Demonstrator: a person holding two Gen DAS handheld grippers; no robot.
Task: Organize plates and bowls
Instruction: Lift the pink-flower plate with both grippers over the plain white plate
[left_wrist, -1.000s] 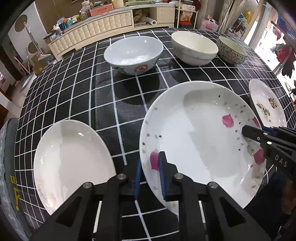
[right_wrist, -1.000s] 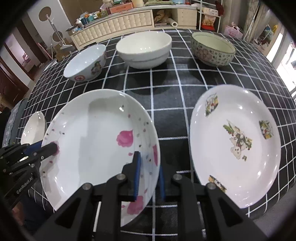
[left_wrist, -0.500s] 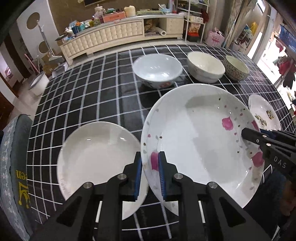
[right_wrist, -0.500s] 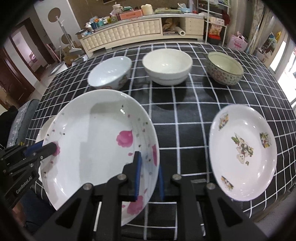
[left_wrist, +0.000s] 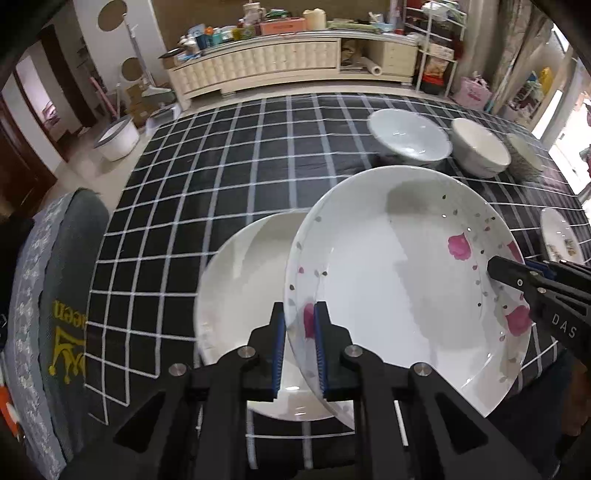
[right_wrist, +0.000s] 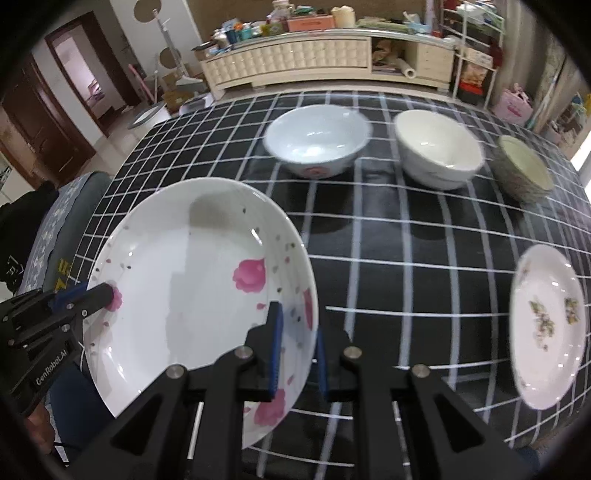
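Note:
A white plate with pink flowers (left_wrist: 399, 280) (right_wrist: 192, 280) hangs tilted above the black checked table. My left gripper (left_wrist: 299, 314) has the plate's left rim between its blue pads, and its jaws are closing on it. My right gripper (right_wrist: 297, 321) is shut on the opposite rim. Each gripper shows in the other's view, the right gripper (left_wrist: 495, 267) at the right and the left gripper (right_wrist: 107, 291) at the left. A plain white plate (left_wrist: 243, 288) lies on the table, partly under the lifted plate.
Three bowls stand in a row at the back: a pale blue bowl (right_wrist: 317, 144), a cream bowl (right_wrist: 437, 147) and a patterned bowl (right_wrist: 524, 170). A small decorated plate (right_wrist: 546, 325) lies at the right. A grey covered chair (left_wrist: 62, 295) stands at the table's left edge.
Both grippers carried the flowered plate leftward and slightly up, so it now overlaps the plain white plate. The bowls and the decorated plate have slid toward the right of both views.

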